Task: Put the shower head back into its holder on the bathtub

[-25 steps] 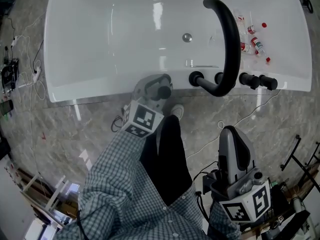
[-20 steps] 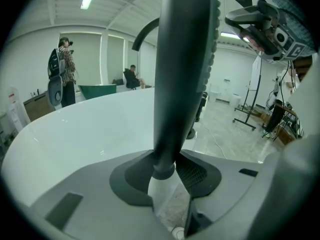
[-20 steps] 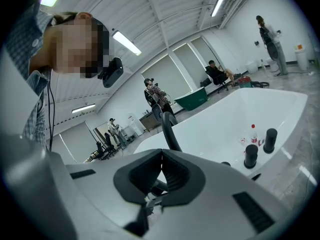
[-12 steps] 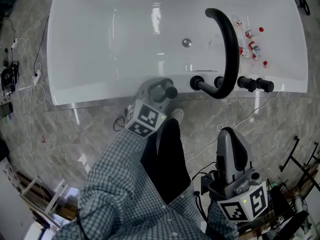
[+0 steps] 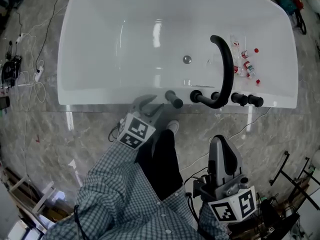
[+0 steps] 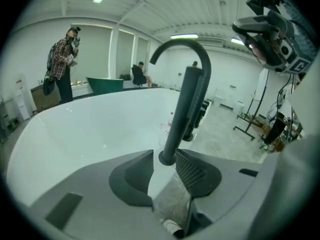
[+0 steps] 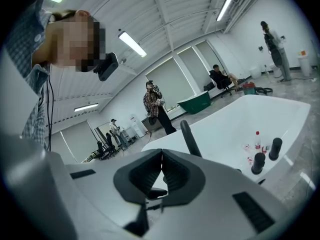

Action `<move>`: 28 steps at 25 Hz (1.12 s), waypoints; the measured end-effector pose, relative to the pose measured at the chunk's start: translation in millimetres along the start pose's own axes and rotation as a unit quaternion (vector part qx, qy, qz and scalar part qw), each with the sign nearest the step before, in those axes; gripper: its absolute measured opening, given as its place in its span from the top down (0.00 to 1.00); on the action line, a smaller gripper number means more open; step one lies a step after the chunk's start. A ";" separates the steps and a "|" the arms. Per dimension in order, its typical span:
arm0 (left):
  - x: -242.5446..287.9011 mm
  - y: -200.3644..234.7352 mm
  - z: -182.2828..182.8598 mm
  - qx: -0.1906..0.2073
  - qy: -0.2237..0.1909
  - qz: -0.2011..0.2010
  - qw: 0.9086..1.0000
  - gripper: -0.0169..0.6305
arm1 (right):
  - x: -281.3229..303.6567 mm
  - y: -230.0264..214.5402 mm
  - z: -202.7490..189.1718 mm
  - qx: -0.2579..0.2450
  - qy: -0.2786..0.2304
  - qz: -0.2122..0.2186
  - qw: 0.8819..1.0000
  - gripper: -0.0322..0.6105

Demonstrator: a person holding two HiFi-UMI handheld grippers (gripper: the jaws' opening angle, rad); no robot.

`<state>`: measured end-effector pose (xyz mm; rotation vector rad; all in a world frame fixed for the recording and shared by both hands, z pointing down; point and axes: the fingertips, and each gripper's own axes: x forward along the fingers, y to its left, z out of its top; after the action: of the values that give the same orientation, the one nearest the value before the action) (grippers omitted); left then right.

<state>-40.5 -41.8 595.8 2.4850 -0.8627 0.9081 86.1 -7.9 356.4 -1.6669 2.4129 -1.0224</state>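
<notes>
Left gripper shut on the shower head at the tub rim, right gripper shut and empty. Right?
Not quite: the left gripper is open, jaws apart with the base of the shower head at their tips, as the left gripper view shows. It is at the tub rim, and the right gripper is shut and empty.

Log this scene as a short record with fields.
shower head: stands on the tub rim, left of the faucet
left gripper: open, shower head's base between its tips
right gripper: shut, empty, held low, away from the tub
knobs: on the rim, right of the faucet
bottles: small, red-capped, inside the tub
</notes>
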 end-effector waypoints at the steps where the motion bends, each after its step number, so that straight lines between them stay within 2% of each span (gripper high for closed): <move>1: -11.6 3.3 4.5 -0.013 -0.007 0.006 1.000 0.76 | -0.2 5.8 4.9 -0.003 -0.004 0.003 1.000 0.93; 3: -37.4 10.7 16.2 -0.044 -0.022 0.021 0.999 0.76 | -0.1 18.2 15.0 -0.007 -0.010 0.009 1.000 0.93; 6: -77.6 23.3 37.3 -0.103 -0.052 0.053 0.992 0.90 | -2.0 36.4 29.9 -0.014 -0.012 0.018 1.000 0.93; 8: -101.9 29.1 54.4 -0.136 -0.075 0.069 0.985 0.95 | -4.3 46.3 40.0 -0.025 -0.011 0.025 0.999 0.93; 12: -148.1 35.8 102.9 -0.156 -0.111 0.085 0.978 0.96 | -6.6 67.8 70.5 -0.056 -0.024 0.045 0.997 0.93; 16: -203.0 22.5 158.0 -0.150 -0.159 0.078 0.973 0.96 | -17.1 93.5 105.8 -0.096 -0.047 0.061 0.992 0.93; 21: -268.5 14.1 220.7 -0.102 -0.216 0.065 0.969 0.96 | -14.2 137.7 150.3 -0.131 -0.089 0.072 0.985 0.93; 24: -299.1 13.6 251.8 -0.090 -0.256 0.066 0.960 0.96 | -10.7 161.3 169.3 -0.159 -0.107 0.086 0.978 0.93; 28: -315.3 -2.8 283.9 -0.076 -0.306 0.051 0.948 0.96 | -20.4 164.3 174.7 -0.198 -0.117 0.087 0.969 0.93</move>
<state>-101.1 -51.4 176.0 2.6248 -1.2022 0.0626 26.3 -42.5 125.8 -1.5229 2.6593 -0.3114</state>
